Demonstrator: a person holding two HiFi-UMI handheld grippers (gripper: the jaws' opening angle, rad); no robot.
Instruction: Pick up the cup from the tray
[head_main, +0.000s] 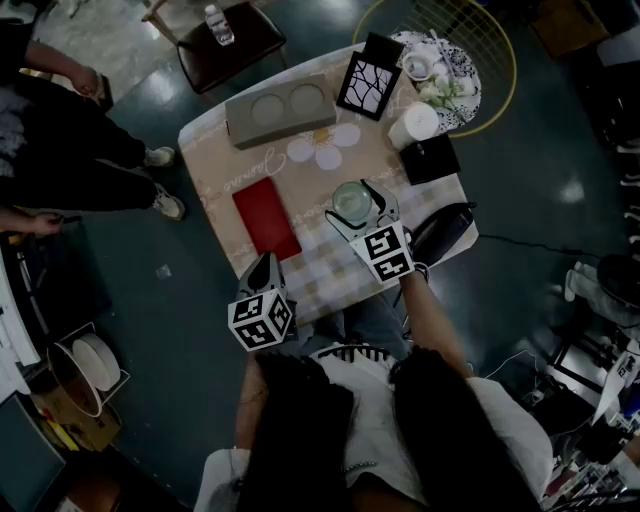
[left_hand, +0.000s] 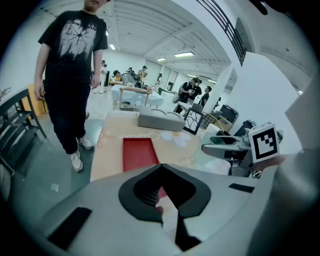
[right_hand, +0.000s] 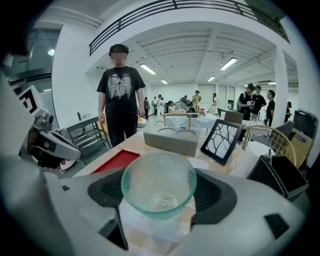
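A clear greenish glass cup (head_main: 352, 203) sits between the jaws of my right gripper (head_main: 357, 207), over the checked cloth near the table's front. In the right gripper view the cup (right_hand: 159, 182) fills the gap and both black pads press its sides, so the right gripper (right_hand: 160, 194) is shut on it. A flat red tray (head_main: 266, 217) lies to its left, and a grey tray with two round hollows (head_main: 280, 110) stands at the far side. My left gripper (head_main: 262, 265) hangs at the table's front edge, its jaws together on nothing (left_hand: 161, 167).
A black frame with a white crack pattern (head_main: 368, 85), a white cylinder (head_main: 414, 125) and a black box (head_main: 430, 158) stand at the right. A patterned plate (head_main: 462, 75) rests on a wire chair. A person (head_main: 60, 150) stands left of the table.
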